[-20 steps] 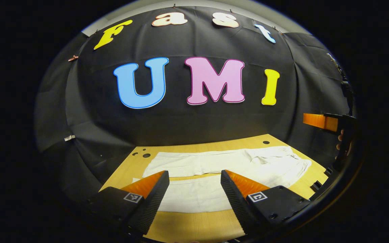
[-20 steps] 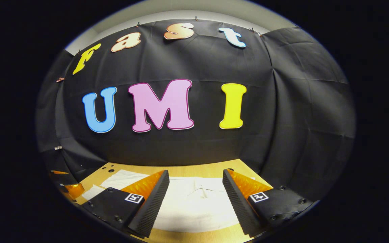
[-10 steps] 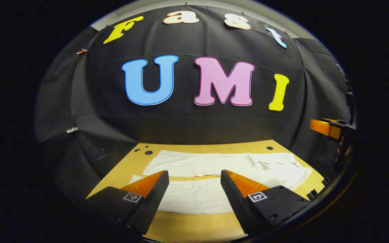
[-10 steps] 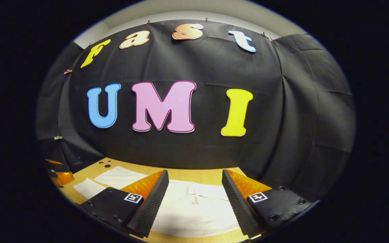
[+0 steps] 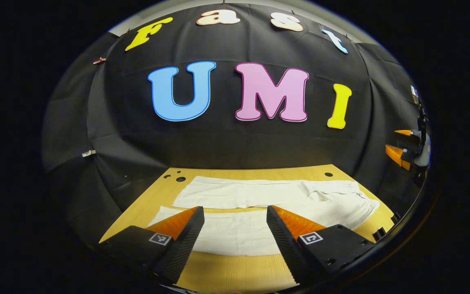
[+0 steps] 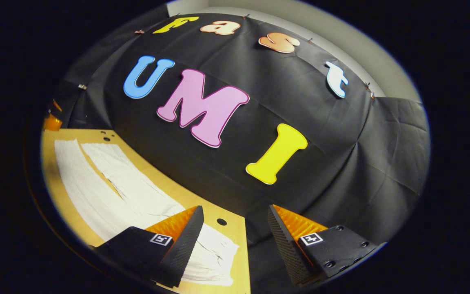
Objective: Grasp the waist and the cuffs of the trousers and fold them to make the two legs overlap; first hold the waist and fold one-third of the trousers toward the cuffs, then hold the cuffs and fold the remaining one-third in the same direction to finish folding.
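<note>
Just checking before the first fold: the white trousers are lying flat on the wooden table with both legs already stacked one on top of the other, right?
Not quite. The white trousers do lie flat on the wooden table, but the legs are not stacked: the left gripper view shows them side by side with a strip of bare table between them.

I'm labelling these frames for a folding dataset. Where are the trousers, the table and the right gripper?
trousers [image 5: 259, 194], left gripper view, on the far leg.
table [image 5: 235, 271], left gripper view, on bare wood near the front edge.
right gripper [image 6: 235, 241], right gripper view, midway between its fingertips.
</note>
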Tool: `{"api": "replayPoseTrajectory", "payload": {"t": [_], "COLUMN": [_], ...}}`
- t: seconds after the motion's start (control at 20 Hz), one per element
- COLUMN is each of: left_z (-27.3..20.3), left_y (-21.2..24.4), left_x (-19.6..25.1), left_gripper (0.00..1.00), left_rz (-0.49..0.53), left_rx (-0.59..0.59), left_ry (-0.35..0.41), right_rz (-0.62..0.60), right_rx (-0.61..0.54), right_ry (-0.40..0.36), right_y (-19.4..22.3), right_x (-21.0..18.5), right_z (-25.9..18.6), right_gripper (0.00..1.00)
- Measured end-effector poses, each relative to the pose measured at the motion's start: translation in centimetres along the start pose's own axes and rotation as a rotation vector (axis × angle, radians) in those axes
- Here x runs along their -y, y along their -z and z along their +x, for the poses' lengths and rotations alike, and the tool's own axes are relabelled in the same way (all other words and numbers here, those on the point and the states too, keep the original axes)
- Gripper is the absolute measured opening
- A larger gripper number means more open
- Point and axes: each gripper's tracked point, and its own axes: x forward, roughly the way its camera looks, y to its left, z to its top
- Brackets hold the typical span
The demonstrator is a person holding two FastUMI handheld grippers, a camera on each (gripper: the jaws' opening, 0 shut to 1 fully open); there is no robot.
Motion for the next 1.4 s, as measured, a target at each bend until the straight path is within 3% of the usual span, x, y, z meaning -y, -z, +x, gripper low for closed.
{"api": "replayPoseTrajectory", "payload": {"t": [0.15, 0.25, 0.45, 0.7, 0.85, 1.25, 1.4], "left_z": [0.0, 0.1, -0.3, -0.7, -0.8, -0.8, -0.7], "left_y": [0.9, 1.9, 3.7, 5.6, 5.5, 6.4, 6.7], "left_x": [-0.7, -1.7, -2.9, -3.5, -4.1, -5.7, -6.9], "left_gripper": [0.97, 0.98, 0.98, 0.98, 0.98, 0.98, 0.98], "left_rz": [0.015, 0.025, -0.016, 0.006, 0.02, 0.032, 0.07], "left_rx": [-0.016, -0.031, -0.062, -0.102, -0.122, -0.179, -0.194], "left_ry": [-0.017, -0.044, -0.088, -0.115, -0.156, -0.235, -0.297], "right_rz": [-0.159, -0.278, -0.493, -0.744, -0.809, -0.895, -0.898], "right_rx": [-0.041, -0.113, -0.176, -0.202, -0.233, -0.341, -0.317], "right_ry": [-0.082, -0.181, -0.313, -0.507, -0.592, -0.729, -0.714], "right_y": [3.6, 7.7, 13.9, 19.8, 23.2, 31.2, 31.8], "right_x": [-0.3, -1.2, -2.4, -5.1, -6.3, -6.7, -6.6], "right_z": [-0.3, -0.8, -2.2, -4.2, -4.2, -1.8, 0.5], "right_gripper": [0.97, 0.97, 0.97, 0.97, 0.97, 0.98, 0.95]}}
